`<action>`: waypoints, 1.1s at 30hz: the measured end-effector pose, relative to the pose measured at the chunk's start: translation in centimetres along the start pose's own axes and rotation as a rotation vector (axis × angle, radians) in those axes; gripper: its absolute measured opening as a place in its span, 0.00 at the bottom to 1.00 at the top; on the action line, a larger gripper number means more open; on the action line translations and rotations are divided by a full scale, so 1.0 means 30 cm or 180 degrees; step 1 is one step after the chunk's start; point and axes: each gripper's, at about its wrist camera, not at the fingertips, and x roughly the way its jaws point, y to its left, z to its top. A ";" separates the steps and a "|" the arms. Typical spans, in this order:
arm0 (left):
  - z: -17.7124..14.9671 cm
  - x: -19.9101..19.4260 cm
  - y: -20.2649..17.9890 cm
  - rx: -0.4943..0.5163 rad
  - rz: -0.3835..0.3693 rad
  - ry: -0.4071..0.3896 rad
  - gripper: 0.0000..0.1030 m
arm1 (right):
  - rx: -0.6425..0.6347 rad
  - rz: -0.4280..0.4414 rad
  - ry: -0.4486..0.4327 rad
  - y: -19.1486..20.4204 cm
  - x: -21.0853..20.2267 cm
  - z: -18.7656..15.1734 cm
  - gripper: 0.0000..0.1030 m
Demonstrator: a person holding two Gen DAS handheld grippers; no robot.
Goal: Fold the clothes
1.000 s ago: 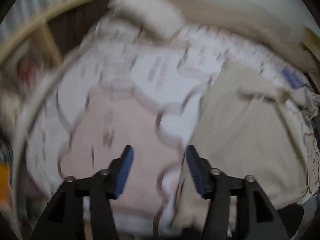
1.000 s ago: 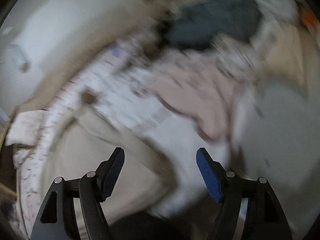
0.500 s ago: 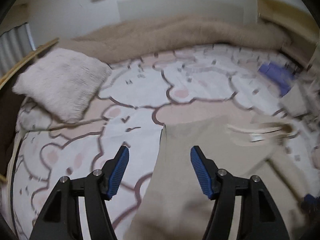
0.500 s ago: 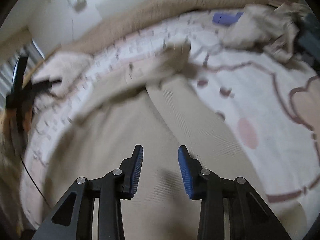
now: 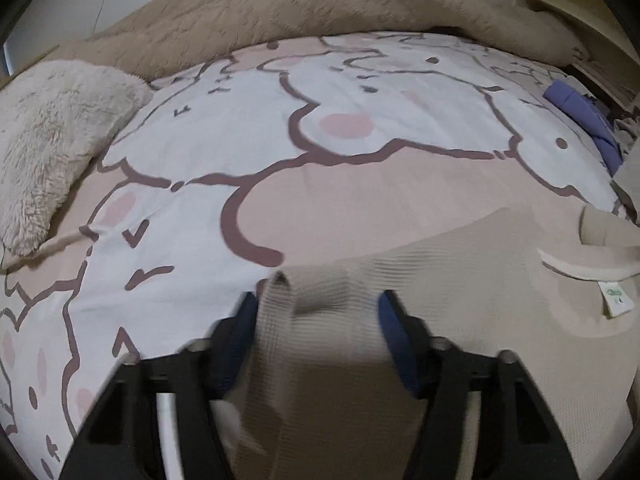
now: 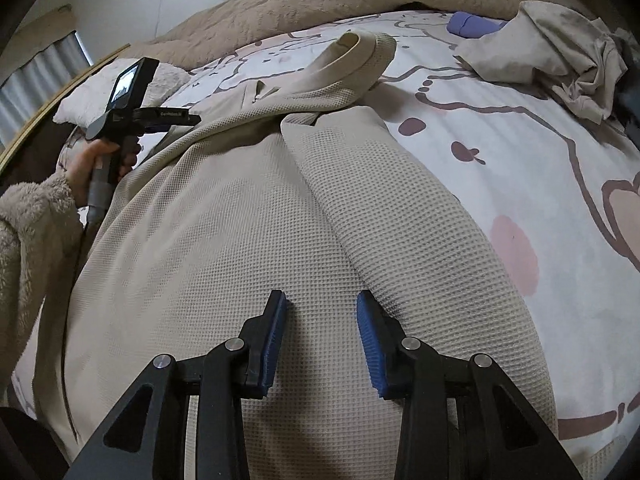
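A beige waffle-knit garment lies spread on the bed, with its neckline and white label at the right of the left wrist view. My left gripper is at the garment's left edge. Its jaws are closing, and a raised bunch of that fabric fills the gap between the blue pads. In the right wrist view the same garment covers the foreground, a sleeve lying along it. My right gripper rests low over the cloth, pads apart, with flat fabric showing between them. A person's hand holds the left gripper's handle at far left.
The bed sheet is white and pink with brown cartoon outlines. A fluffy pale pillow lies at the left and a tan fuzzy blanket runs along the back. Crumpled beige clothes and a purple item sit at the far right.
Both views swung from blurred bedding onto the beige garment and sank closer. The right jaws narrowed first; the left jaws have now narrowed around the garment's edge, bunching it.
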 end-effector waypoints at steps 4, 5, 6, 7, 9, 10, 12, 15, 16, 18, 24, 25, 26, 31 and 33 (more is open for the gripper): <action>0.012 -0.078 -0.005 -0.0055 0.0121 -0.0156 0.11 | 0.0000 0.0003 -0.0013 0.011 0.009 0.007 0.36; 0.030 -0.108 0.021 -0.0094 0.0310 -0.0267 0.11 | 0.0013 0.0009 -0.0015 0.014 0.005 0.007 0.36; 0.050 -0.137 0.051 -0.0132 0.0540 -0.0384 0.11 | 0.0027 0.0016 -0.0017 0.016 0.000 0.007 0.36; 0.070 -0.159 0.099 -0.0226 0.0869 -0.0494 0.11 | 0.0054 0.0042 -0.0013 0.017 -0.006 0.005 0.36; 0.082 -0.173 0.242 -0.0721 0.1014 -0.0444 0.11 | 0.0104 0.0145 -0.0014 0.021 -0.021 0.003 0.36; 0.087 -0.178 0.316 -0.0988 0.1044 -0.0399 0.11 | 0.0107 0.0188 -0.0027 0.027 -0.027 0.004 0.36; 0.083 -0.171 0.441 -0.1451 0.0967 -0.0260 0.11 | 0.0101 0.0248 -0.0075 0.043 -0.040 0.010 0.36; 0.046 -0.093 0.459 -0.1462 0.0855 0.0067 0.16 | 0.0068 0.0253 -0.0235 0.074 -0.075 0.042 0.36; 0.031 -0.073 0.448 -0.1400 0.0888 0.0125 0.17 | 0.0093 0.0322 -0.0284 0.077 -0.095 0.064 0.37; 0.000 -0.034 0.426 -0.1276 0.0955 0.0240 0.23 | 0.0145 0.0466 -0.0379 0.081 -0.135 0.108 0.60; -0.116 -0.043 0.453 -0.1321 0.0717 -0.0012 0.48 | -0.0101 0.0448 -0.0727 0.100 -0.107 0.468 0.84; -0.138 -0.040 0.461 -0.1365 0.0676 -0.0069 0.52 | -0.0125 0.0426 -0.0714 0.101 -0.065 0.550 0.84; -0.154 -0.038 0.472 -0.1429 0.0623 -0.0127 0.53 | -0.0122 0.0385 -0.0680 0.094 -0.011 0.628 0.84; -0.183 -0.042 0.487 -0.1568 0.0481 -0.0312 0.55 | 0.0373 0.0277 -0.0283 -0.012 0.337 0.886 0.75; -0.182 -0.040 0.474 -0.1518 0.0520 -0.0329 0.56 | 0.0826 0.0386 -0.0080 -0.072 0.460 0.899 0.74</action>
